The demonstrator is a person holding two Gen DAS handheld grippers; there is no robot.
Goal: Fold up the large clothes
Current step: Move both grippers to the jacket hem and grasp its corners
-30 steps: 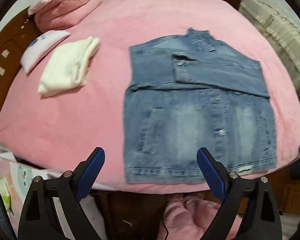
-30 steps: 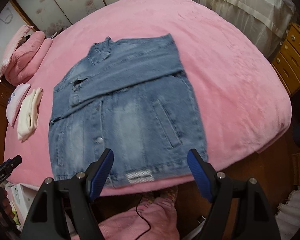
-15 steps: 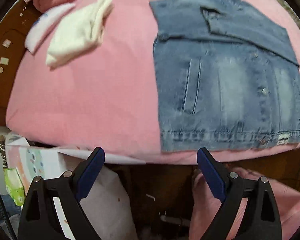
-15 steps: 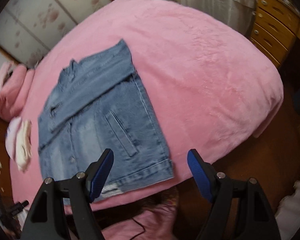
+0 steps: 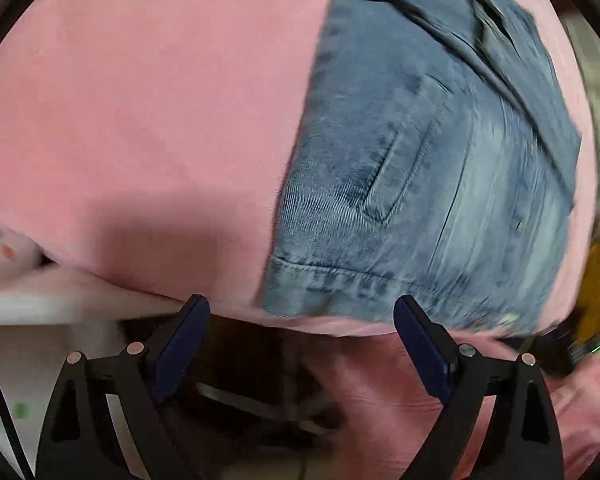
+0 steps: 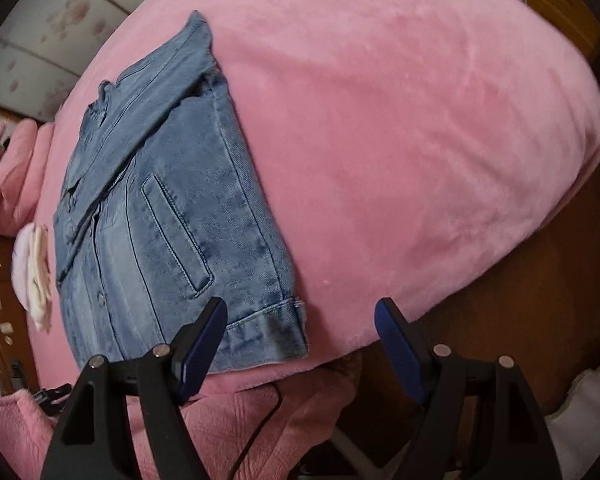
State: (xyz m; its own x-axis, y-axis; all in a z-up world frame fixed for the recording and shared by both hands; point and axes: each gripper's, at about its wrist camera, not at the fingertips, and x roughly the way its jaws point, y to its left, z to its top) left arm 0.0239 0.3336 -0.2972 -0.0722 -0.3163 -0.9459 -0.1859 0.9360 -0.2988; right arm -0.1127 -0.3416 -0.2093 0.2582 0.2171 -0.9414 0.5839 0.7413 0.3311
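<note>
My left gripper [image 5: 300, 312]: black triangulated frame, silver pivot screws, dark blue finger pads [image 5: 420, 344]. My right gripper [image 6: 300, 316]: same build, thin black cable [image 6: 260, 428] below. I wear pink quilted clothing [image 6: 236, 420].

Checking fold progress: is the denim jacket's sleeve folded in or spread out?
Folded in: on the denim jacket a sleeve lies across the chest, inside the body's outline.

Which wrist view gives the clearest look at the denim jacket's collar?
The right wrist view: the denim jacket lies sharp there, its collar clear at the far end. The left wrist view shows the jacket closer but motion-blurred, the collar smeared near the top edge.
</note>
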